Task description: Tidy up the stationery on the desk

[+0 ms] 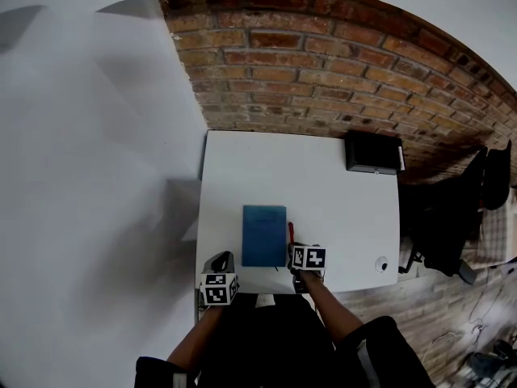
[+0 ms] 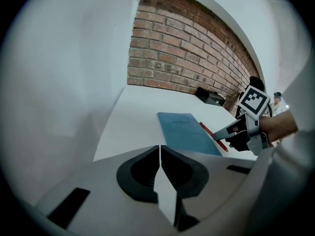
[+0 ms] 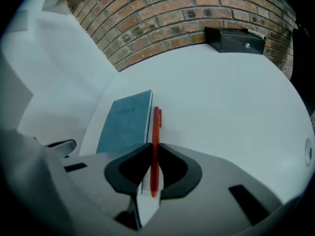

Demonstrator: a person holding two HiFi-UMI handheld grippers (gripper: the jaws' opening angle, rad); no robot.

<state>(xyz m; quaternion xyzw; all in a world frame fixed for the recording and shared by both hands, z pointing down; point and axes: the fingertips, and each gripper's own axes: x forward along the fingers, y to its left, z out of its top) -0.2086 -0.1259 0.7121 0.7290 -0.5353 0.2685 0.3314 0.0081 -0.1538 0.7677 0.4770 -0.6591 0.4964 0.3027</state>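
Observation:
A blue notebook [image 1: 264,234] lies flat near the front of the white desk [image 1: 339,192]. Along its right edge runs a red pen [image 3: 155,146], clamped between the jaws of my right gripper [image 3: 153,168], which is shut on it. In the head view the pen [image 1: 291,234] pokes forward from the right gripper [image 1: 300,259]. My left gripper [image 2: 160,163] is shut with nothing in it; it hangs at the desk's front left corner [image 1: 219,275]. From the left gripper view the notebook [image 2: 187,132], the pen [image 2: 211,134] and the right gripper [image 2: 227,134] show to the right.
A black box [image 1: 374,153] stands at the desk's back right against the brick wall [image 1: 323,63]. A small round white thing [image 1: 381,264] sits near the front right corner. A dark chair [image 1: 452,217] stands right of the desk. White wall on the left.

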